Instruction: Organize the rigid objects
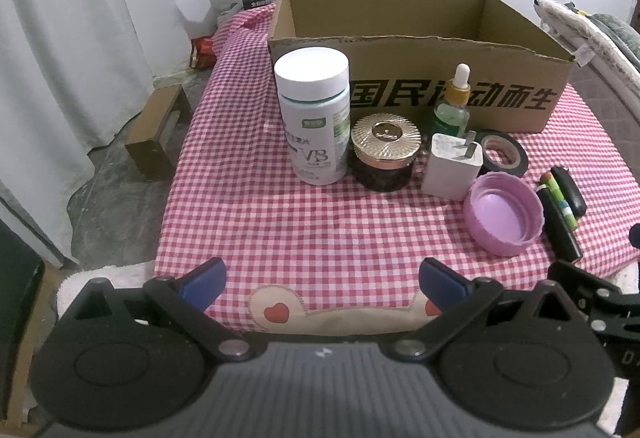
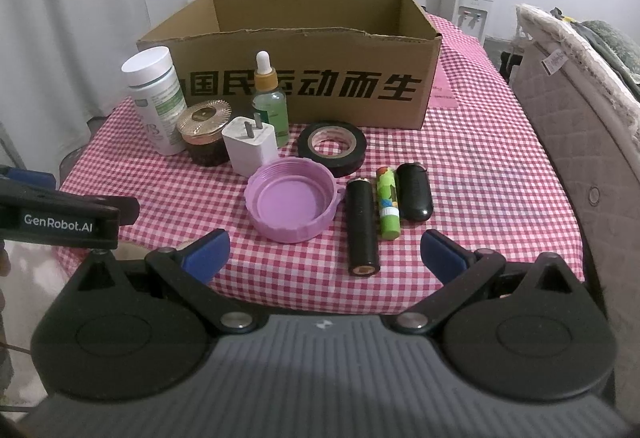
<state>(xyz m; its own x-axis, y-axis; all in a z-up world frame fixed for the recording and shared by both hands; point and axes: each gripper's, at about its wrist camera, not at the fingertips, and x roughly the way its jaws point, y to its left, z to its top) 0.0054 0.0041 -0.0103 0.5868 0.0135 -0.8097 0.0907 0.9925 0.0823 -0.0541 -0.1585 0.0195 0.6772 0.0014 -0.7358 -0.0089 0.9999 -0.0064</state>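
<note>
Nine items sit loose on the counter, all in front of the box, none inside as far as I can see.

Back row, left to right: white bottle, gold-lid jar, charger prongs up, dropper just behind it, tape. Front row: purple cap open side up, black tube, green stick, black fob. Tube, stick and fob lie side by side, nearly touching.

Box is open-topped, apparently empty, touching or just behind the back row.

Right gripper: jaws spread, holding nothing, hovering near the tube end. Left gripper: jaws spread, empty, at the counter's near edge, well short of the bottle.

Risks, my read:
- Tube, stick, fob are round and packed tight; a jaw coming down between them likely shoves the neighbour and rolls it off the edge.
- Dropper is tall and narrow; reaching past the charger could tip it.
- Bottle and jar stand close; wide jaws may catch both.
- Checked cloth may bunch if a jaw drags.
- Both grippers near each other at the left: collision possible.
</note>
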